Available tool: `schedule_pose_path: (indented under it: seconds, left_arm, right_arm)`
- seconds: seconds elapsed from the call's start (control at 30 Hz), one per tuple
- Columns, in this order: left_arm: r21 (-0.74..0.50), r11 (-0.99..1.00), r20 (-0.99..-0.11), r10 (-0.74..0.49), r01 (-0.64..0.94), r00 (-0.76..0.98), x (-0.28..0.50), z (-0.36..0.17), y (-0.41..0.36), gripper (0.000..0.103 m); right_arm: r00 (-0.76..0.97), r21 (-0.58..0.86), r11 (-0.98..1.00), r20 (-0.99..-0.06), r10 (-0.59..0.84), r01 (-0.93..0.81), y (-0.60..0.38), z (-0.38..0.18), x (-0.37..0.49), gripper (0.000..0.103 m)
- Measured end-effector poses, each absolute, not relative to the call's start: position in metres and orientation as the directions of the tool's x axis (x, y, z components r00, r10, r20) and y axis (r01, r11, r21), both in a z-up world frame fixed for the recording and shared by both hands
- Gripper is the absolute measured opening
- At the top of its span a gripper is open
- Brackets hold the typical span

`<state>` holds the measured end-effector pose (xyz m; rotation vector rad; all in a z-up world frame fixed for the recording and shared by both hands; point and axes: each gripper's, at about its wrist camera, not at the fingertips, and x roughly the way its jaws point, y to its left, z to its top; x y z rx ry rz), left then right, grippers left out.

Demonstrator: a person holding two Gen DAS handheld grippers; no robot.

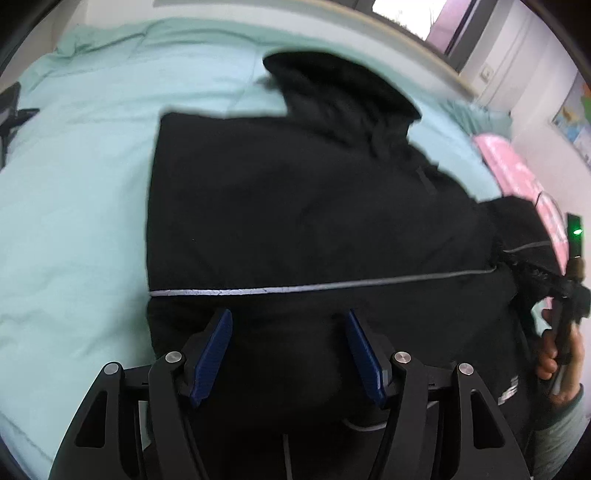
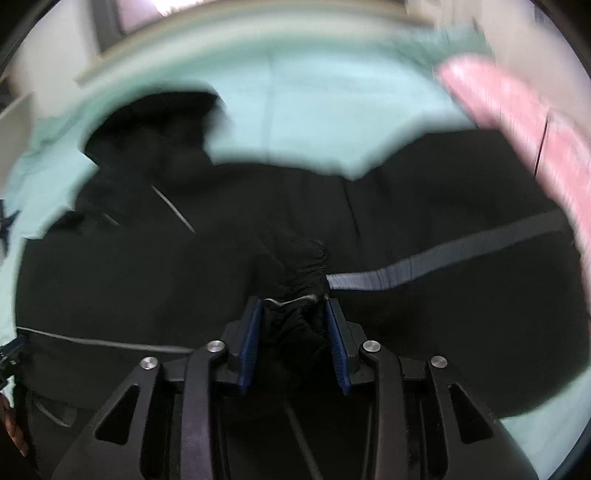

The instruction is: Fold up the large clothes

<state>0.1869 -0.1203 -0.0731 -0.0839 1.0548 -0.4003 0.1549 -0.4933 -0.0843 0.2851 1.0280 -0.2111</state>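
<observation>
A large black jacket [image 1: 295,206] with a thin grey reflective stripe [image 1: 295,290] lies spread on a mint-green bed sheet [image 1: 74,184]. Its hood lies at the far side. My left gripper [image 1: 288,321] is open just above the jacket's near part, with nothing between its blue pads. My right gripper [image 2: 293,310] is shut on a bunched fold of the jacket [image 2: 295,266], lifted off the rest. In the left wrist view the right gripper [image 1: 565,291] shows at the far right edge, held by a hand, with black cloth trailing from it.
A pink pillow [image 1: 517,173] lies at the right of the bed, also in the right wrist view [image 2: 517,122]. The bed frame's pale edge [image 1: 369,33] and a window lie beyond. A dark object [image 1: 11,110] sits at the bed's left edge.
</observation>
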Motion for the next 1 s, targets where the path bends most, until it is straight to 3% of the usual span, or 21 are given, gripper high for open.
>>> schedule_pose_path:
  seconds: [0.13,0.2,0.3,0.33,0.4,0.57,0.67,0.83,1.0]
  left_arm:
    - [-0.211,0.925,-0.838,-0.338,0.316,0.429,0.181,-0.060,-0.123,0.065]
    - [-0.251,0.907,-0.808,-0.388,0.338,0.443,0.177,-0.041,-0.114,0.065]
    - [-0.365,0.866,-0.704,-0.497,0.341,0.508,0.169,0.000,-0.087,0.065]
    - [-0.373,0.870,-0.691,-0.493,0.324,0.529,0.169,0.006,-0.081,0.065]
    - [-0.371,0.884,-0.697,-0.468,0.284,0.544,0.174,0.007,-0.075,0.065]
    - [-0.311,0.921,-0.807,-0.385,0.234,0.447,0.182,-0.059,-0.085,0.065]
    - [-0.237,0.936,-0.813,-0.338,0.260,0.474,0.178,-0.074,-0.094,0.065]
    - [-0.207,0.944,-0.803,-0.314,0.257,0.507,0.172,-0.079,-0.098,0.065]
    - [-0.173,0.948,-0.800,-0.293,0.265,0.524,0.165,-0.079,-0.100,0.065]
  right_arm:
    - [0.527,0.159,0.939,-0.850,-0.026,0.304,-0.497,-0.099,0.149,0.043]
    - [0.537,0.157,0.941,-0.843,-0.031,0.301,-0.498,-0.088,0.146,0.045]
    - [0.656,0.218,0.940,-0.754,-0.009,0.263,-0.497,-0.039,0.127,0.056]
    - [0.693,0.251,0.939,-0.721,0.018,0.236,-0.494,-0.024,0.121,0.062]
    - [0.732,0.294,0.939,-0.677,0.073,0.178,-0.483,-0.003,0.115,0.063]
    - [0.650,0.150,0.986,-0.757,0.068,0.071,-0.419,-0.025,0.127,0.063]
    - [0.477,0.054,0.997,-0.878,0.017,0.063,-0.398,-0.098,0.144,0.063]
    - [0.575,0.102,0.992,-0.818,0.037,0.080,-0.404,-0.112,0.135,0.066]
    - [0.597,0.050,0.995,-0.802,-0.015,0.092,-0.403,-0.111,0.132,0.066]
